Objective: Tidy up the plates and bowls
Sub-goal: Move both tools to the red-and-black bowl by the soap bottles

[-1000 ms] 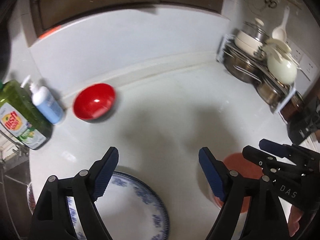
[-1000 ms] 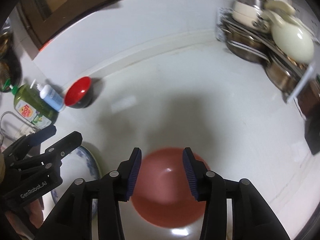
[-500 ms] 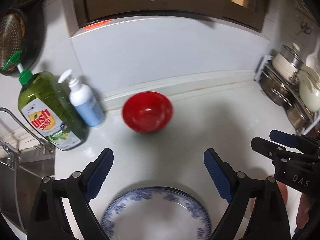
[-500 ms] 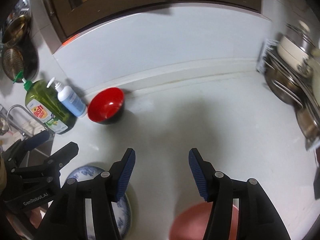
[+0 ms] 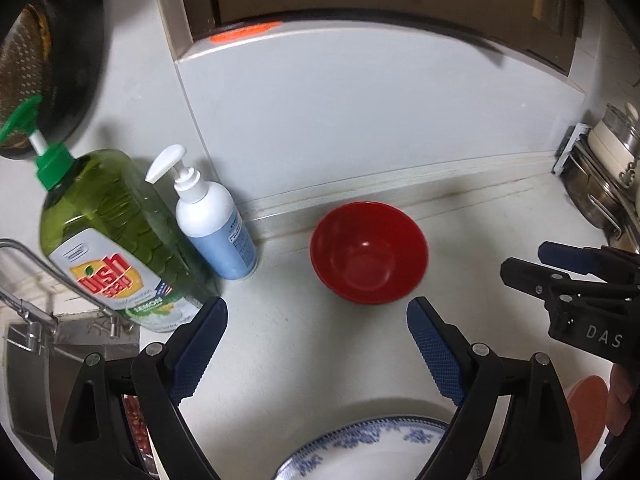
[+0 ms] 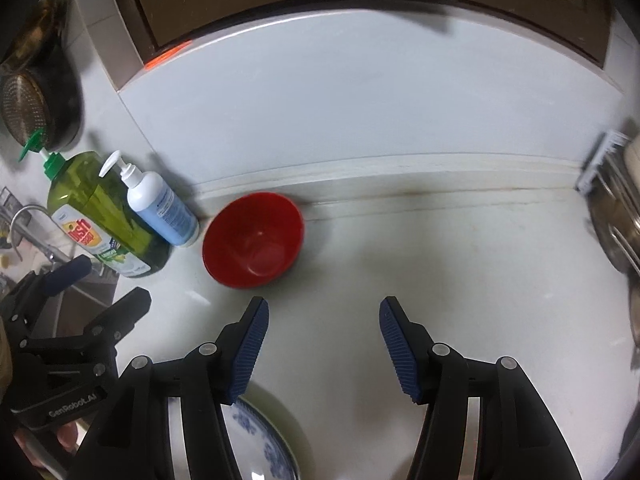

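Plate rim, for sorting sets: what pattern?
Blue floral on white plate; clearest in left wrist view.

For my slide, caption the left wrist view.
Open left gripper faces a red bowl beside soap bottles, blue-patterned plate below.

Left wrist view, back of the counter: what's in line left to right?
Green dish soap bottle → white and blue pump bottle → red bowl → right gripper → rack of metal pots.

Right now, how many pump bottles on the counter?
2. The green dish soap bottle stands far left by the sink; the white-and-blue pump bottle stands beside it, left of the red bowl. Others may be out of view.
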`<state>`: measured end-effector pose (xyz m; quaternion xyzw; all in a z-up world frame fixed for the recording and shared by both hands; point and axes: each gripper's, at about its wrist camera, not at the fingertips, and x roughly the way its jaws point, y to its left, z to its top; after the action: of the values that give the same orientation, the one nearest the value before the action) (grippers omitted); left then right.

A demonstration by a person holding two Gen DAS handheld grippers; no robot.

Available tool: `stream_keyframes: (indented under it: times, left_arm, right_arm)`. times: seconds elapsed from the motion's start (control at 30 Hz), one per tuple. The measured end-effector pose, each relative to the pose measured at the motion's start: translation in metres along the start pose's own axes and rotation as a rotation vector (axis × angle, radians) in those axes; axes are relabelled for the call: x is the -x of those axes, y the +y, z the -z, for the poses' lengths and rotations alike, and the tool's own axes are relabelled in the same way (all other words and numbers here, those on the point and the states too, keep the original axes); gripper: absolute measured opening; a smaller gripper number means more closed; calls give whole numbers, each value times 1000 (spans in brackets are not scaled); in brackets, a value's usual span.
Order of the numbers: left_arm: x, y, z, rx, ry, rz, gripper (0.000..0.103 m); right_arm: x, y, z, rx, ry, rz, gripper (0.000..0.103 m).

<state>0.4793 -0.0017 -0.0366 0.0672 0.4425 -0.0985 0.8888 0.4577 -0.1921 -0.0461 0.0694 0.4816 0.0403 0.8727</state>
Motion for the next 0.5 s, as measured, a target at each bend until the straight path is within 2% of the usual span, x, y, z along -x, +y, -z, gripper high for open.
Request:
stream_keyframes:
  times: [0.17,0.4,0.5]
  left_arm:
    - [-30,10,-8,-6,34,52,87]
    - [-66,18,-17,-21,63,50,81]
    - [-81,18,-20,-36,74,45,73]
  right_arm:
    - [-31,7,-15,5,47,-24,59]
    - [-64,13,-32,14,88,-37,59]
    - [-79,12,-37,-9,104,-46,59]
